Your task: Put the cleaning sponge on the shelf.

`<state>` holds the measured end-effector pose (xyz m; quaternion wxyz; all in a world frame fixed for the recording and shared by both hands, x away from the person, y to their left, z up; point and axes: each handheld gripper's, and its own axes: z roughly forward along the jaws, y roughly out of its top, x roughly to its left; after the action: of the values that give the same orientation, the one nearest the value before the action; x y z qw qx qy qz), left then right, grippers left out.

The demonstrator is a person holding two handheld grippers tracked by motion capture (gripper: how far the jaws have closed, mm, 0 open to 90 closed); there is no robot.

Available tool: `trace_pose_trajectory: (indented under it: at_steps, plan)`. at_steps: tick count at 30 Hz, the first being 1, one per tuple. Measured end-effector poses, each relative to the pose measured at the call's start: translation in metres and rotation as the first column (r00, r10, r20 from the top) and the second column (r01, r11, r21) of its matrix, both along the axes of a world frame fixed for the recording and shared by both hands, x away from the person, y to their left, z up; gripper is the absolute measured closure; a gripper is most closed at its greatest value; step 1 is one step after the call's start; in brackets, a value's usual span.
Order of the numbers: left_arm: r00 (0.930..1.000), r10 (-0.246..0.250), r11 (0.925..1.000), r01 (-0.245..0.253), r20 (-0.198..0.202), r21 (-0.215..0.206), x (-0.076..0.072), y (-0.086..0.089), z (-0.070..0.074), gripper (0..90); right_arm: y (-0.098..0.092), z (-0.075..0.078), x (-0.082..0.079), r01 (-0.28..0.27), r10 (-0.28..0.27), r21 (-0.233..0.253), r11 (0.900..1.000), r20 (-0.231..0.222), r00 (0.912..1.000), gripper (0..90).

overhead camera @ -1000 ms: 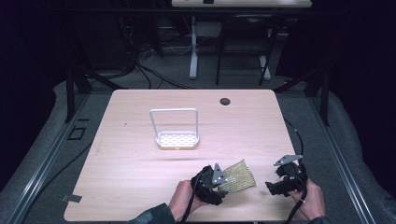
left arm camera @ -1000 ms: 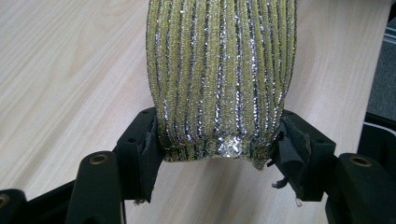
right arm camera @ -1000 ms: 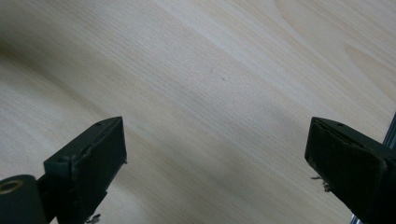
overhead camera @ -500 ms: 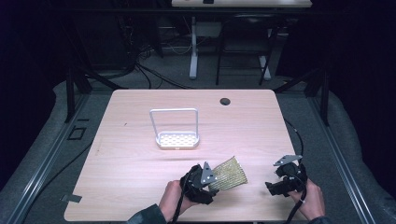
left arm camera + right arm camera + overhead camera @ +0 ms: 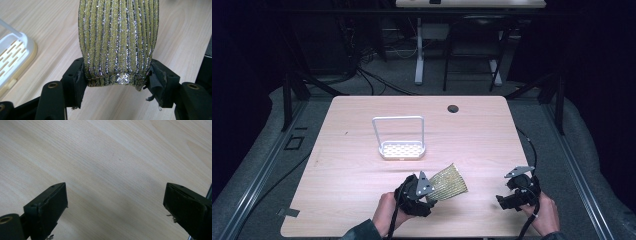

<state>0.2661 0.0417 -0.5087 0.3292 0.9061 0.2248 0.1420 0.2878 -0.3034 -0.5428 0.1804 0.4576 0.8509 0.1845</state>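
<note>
A yellow-green sponge with silver glitter threads sticks out from my left gripper, which is shut on its near end, above the table's front middle. The sponge points up and to the right in the high view. A white holder with a tall wire handle stands at the table's middle, behind and left of the sponge. My right gripper rests near the front right corner, jaws wide open over bare wood.
The light wooden table has a round black cable hole near its far edge. Cables trail off the right side. Dark floor and desk legs lie beyond the far edge.
My left gripper has shifted a little to the left and toward the front with the sponge. The right gripper has stayed put.
</note>
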Motion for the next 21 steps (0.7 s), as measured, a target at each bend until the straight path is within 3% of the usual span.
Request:
trace_pose_trajectory:
  at_steps: [21]
  plan:
    - [0.9968,0.080,0.9968,-0.080,-0.003,-0.002,0.001,0.033,0.000,36.6,0.001,0.000,0.000,-0.005,0.005,-0.008,1.000,-0.002,1.0000,4.8]
